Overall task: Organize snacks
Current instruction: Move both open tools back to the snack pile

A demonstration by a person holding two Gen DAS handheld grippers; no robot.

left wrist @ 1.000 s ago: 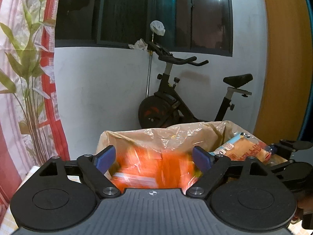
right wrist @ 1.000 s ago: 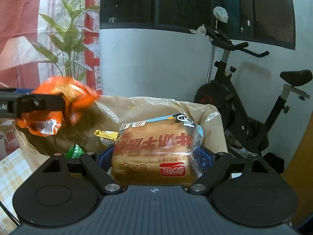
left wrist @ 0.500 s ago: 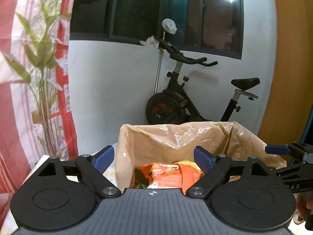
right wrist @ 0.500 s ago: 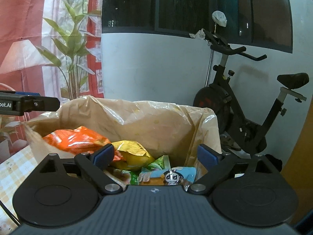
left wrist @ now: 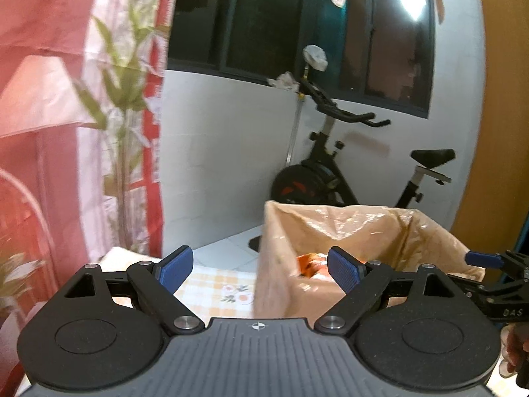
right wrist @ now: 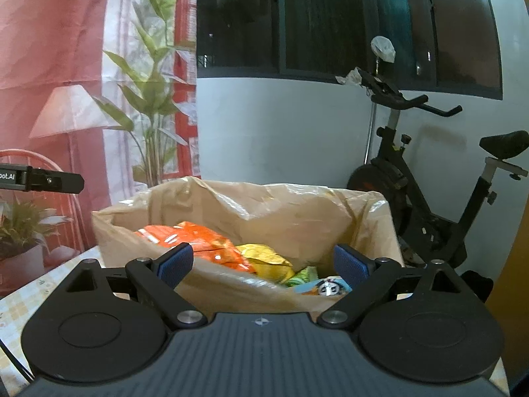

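Orange packs (right wrist: pixel 195 241) lie in the lined box (right wrist: pixel 297 211). Both hand-held grippers, left (left wrist: pixel 258 268) and right (right wrist: pixel 263 263), gape empty; fetch remaining snacks, probably off-view, and lower them gently.

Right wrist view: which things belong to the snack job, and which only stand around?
For the job:
- paper bag
- orange snack pack
- yellow snack pack
- green packet
- bread pack
- both open tools: right, left

Only around:
- exercise bike
- curtain
- window
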